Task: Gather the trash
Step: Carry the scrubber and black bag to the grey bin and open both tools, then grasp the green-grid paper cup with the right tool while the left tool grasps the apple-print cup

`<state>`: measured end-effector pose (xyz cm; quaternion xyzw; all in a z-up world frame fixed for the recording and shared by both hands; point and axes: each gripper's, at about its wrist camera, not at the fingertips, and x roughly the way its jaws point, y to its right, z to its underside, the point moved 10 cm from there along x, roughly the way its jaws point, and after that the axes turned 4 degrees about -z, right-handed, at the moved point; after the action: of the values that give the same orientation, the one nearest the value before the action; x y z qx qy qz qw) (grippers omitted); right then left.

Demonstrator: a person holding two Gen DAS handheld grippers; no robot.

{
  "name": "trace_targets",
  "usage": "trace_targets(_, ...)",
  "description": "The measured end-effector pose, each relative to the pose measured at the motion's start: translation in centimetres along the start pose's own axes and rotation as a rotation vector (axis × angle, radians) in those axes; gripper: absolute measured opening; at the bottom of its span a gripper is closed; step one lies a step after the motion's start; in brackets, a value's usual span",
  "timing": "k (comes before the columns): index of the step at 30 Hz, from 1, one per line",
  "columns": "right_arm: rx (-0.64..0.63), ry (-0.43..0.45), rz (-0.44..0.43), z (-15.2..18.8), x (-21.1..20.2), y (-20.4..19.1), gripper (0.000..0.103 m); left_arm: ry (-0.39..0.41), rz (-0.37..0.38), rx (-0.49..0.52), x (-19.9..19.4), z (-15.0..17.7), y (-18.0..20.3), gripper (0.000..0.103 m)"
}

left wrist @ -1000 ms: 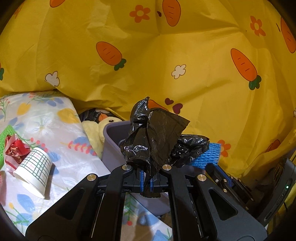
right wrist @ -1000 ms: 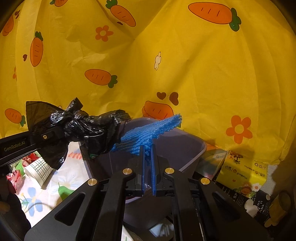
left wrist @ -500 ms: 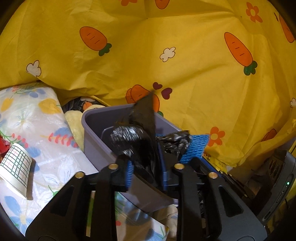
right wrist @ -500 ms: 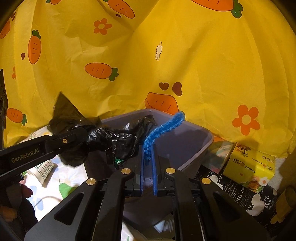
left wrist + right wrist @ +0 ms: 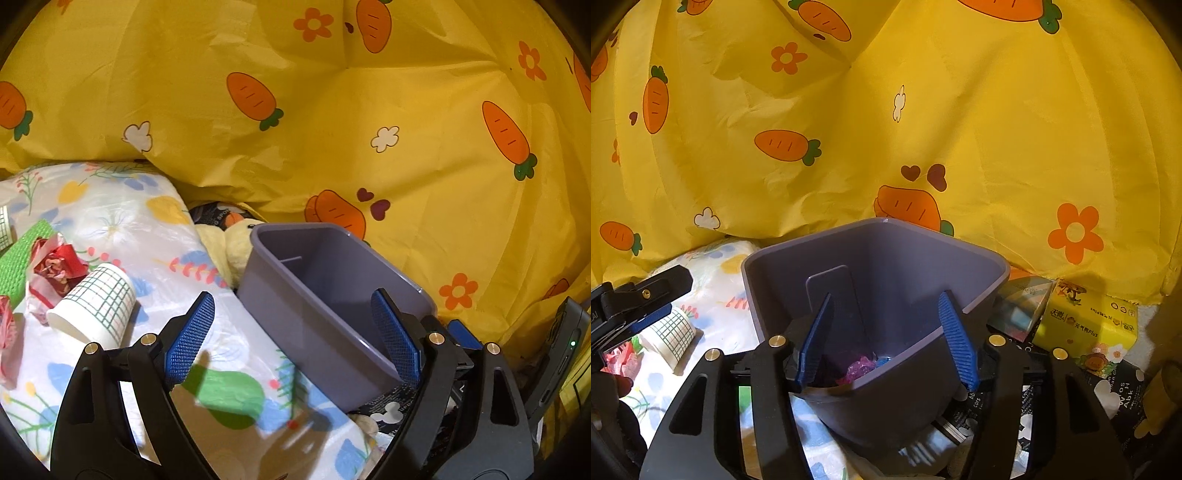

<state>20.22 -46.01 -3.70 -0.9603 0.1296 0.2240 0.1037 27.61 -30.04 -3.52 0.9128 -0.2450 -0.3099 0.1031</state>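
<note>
Left gripper (image 5: 293, 332) opening, its ribbed blue pads apart and bare; right gripper (image 5: 886, 339) opening over the smooth grey plastic bin (image 5: 960, 314), nothing between; crumpled scraps (image 5: 862, 367) lie inside; checked paper cup (image 5: 92, 314) on its side at nine o'clock of the bin.

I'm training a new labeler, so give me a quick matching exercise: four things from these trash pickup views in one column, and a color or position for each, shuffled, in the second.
Things:
1. paper cup
2. bin
3. tissue pack
4. crumpled wrapper

Descriptions:
A. grey-purple, open-topped, a few scraps at the bottom
B. red, lying on the floral sheet by the green mesh
C. white with a green grid, tipped on its side
D. yellow, on the floor to the right of the bin

Pairs: 1-C, 2-A, 3-D, 4-B
</note>
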Motion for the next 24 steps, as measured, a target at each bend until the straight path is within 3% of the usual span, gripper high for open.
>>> trace_targets(6,-0.014,0.039,-0.003,-0.2,-1.2,-0.8,0.076,0.044,-0.109,0.006,-3.1,0.5,-3.1,0.085)
trace_targets(12,-0.034,0.054,-0.054,0.2,-2.4,-3.3,0.082,0.077,-0.289,-0.009,-7.4,1.8,-8.3,0.085)
trace_targets(24,-0.177,-0.025,-0.300,4.3,-2.8,-16.0,0.086,0.174,-0.639,-0.166,-19.4,4.6,-22.2,0.085)
